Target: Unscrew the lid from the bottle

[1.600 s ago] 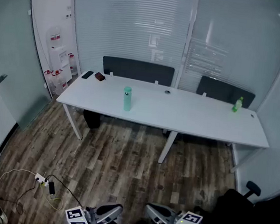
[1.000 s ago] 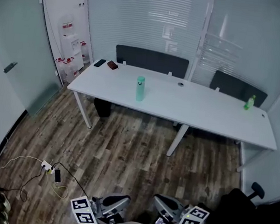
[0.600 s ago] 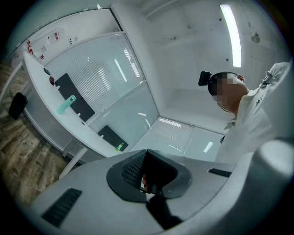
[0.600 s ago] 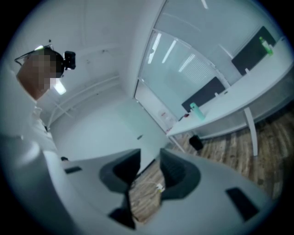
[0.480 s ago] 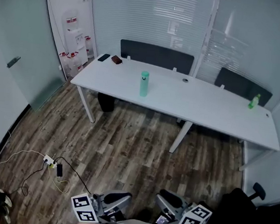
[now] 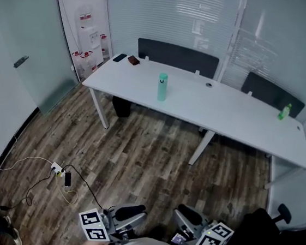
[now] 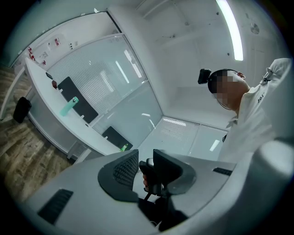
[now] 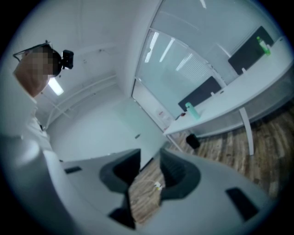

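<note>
A teal bottle [image 6: 162, 87] with its lid on stands upright on the long white table [image 6: 235, 120], far across the room. It is small in the left gripper view [image 7: 69, 106] and the right gripper view [image 8: 193, 110]. My left gripper [image 6: 130, 214] and right gripper [image 6: 189, 216] are at the bottom edge, close to my body and far from the bottle. The jaws of both have just been opening. The left gripper [image 7: 145, 167] stands open with nothing held. A gap in the right gripper [image 8: 150, 170] shows only floor.
A small green bottle [image 6: 284, 111] stands at the table's right end; a phone [image 6: 119, 58] and a dark red item [image 6: 132, 60] lie at its left end. Two dark chairs [image 6: 177, 57] stand behind it. A power strip with cables [image 6: 57, 170] lies on the wooden floor.
The head view has shifted, so the table and bottle now sit further right and higher in the picture. Both grippers remain at the bottom edge and show slightly more.
</note>
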Motion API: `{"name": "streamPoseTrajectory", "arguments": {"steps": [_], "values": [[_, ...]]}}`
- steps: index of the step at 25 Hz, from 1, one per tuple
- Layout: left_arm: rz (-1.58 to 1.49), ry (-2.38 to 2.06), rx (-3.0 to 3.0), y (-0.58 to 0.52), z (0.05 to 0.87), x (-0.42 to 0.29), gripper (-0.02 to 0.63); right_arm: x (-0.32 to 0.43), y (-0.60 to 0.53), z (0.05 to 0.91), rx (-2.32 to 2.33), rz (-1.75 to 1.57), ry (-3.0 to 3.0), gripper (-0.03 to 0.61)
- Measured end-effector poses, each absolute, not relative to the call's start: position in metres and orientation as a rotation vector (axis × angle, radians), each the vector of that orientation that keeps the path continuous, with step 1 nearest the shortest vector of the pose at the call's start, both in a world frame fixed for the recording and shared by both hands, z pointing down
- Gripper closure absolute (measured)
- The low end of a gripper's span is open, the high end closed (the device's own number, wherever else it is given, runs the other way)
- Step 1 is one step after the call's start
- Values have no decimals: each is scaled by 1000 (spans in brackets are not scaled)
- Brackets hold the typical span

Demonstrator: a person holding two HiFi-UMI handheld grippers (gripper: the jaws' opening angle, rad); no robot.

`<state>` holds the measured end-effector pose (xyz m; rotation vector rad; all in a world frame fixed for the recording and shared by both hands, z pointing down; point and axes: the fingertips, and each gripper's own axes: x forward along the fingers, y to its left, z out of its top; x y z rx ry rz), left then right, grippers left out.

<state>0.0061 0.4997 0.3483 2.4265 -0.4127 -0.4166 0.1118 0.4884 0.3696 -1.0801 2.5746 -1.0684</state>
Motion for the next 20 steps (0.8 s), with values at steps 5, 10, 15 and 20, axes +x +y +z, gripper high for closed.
{"name": "streamPoseTrajectory", "arguments": {"steps": [5,10,15,20], "values": [[-433,-392,2417,502,348,27,515,128,485,372,-1061,-1073,2598,453],[-441,-398,2402,501,351,48,515,146,484,377,-1038,-1087,2613,453],[-446,-406,2395,501,353,65,515,159,480,379,-1013,-1098,2628,453],[-445,-441,2386,496,356,62,515,159,470,382,-992,-1105,2636,453]]}}
